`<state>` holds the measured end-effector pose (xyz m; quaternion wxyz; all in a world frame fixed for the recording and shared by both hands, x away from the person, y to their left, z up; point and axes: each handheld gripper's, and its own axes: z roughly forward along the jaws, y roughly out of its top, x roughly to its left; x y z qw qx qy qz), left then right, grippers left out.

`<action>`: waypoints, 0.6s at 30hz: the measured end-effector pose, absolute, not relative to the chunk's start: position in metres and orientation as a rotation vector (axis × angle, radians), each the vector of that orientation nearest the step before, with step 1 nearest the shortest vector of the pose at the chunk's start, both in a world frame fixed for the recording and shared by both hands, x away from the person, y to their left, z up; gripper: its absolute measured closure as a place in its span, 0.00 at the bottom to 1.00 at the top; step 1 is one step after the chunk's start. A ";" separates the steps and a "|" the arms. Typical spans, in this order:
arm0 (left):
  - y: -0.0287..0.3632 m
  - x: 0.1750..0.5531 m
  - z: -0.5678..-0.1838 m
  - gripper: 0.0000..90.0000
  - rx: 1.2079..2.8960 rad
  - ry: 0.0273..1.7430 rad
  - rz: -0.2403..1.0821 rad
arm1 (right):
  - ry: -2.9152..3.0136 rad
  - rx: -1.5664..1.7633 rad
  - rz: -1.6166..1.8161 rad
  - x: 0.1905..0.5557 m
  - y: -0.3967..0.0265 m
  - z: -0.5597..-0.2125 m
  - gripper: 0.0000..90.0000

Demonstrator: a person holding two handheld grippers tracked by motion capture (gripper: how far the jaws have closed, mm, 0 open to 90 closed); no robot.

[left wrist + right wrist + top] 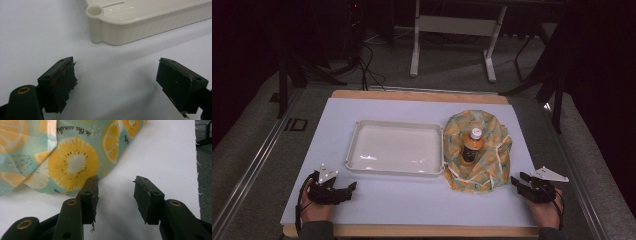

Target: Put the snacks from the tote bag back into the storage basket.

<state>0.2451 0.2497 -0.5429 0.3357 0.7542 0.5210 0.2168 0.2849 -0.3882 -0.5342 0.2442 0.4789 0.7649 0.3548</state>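
A cream plastic tray (362, 127) lies on the white table top, its near corner (95, 11) close ahead in the left gripper view. To its right a fruit-print cloth bag (492, 160) lies spread open with an orange-capped drink bottle (472, 145) standing in it. My left gripper (349, 189) rests near the table's front left, jaws wide open over bare table (115, 82). My right gripper (518, 181) sits at the front right, open, its jaws just short of the bag's printed edge (72, 165). Nothing is between either pair of jaws.
The white sheet (412, 200) covers a wooden board with its edge showing at front and back. Grey carpet surrounds the table. A white table frame (452, 30) and cables stand on the floor behind.
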 end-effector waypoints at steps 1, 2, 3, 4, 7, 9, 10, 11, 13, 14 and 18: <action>0.250 0.245 -0.543 0.18 1.963 1.357 0.562 | 2.089 1.304 0.990 0.284 -0.389 -0.534 0.61; 0.250 0.245 -0.543 0.18 1.962 1.348 0.561 | 2.084 1.310 1.010 0.284 -0.391 -0.533 0.61; 0.250 0.244 -0.543 0.18 1.963 1.340 0.561 | 2.084 1.310 1.010 0.284 -0.391 -0.533 0.61; 0.250 0.243 -0.542 0.18 1.966 1.330 0.566 | 2.077 1.316 1.030 0.284 -0.393 -0.533 0.62; 0.250 0.242 -0.542 0.18 1.954 1.324 0.568 | 2.068 1.335 1.056 0.284 -0.395 -0.532 0.63; 0.250 0.242 -0.541 0.18 1.954 1.319 0.577 | 2.089 1.324 1.037 0.285 -0.394 -0.532 0.64; 0.250 0.242 -0.541 0.18 1.959 1.316 0.572 | 2.099 1.323 1.031 0.286 -0.393 -0.532 0.65; 0.250 0.242 -0.541 0.18 1.961 1.316 0.566 | 2.105 1.324 1.026 0.286 -0.392 -0.532 0.66; 0.251 0.243 -0.541 0.18 1.962 1.312 0.561 | 2.118 1.316 1.022 0.286 -0.391 -0.532 0.66; 0.251 0.243 -0.541 0.18 1.958 1.309 0.562 | 2.125 1.311 1.011 0.286 -0.391 -0.532 0.66; 0.254 0.243 -0.541 0.18 1.942 1.312 0.562 | 2.138 1.286 0.997 0.285 -0.391 -0.527 0.66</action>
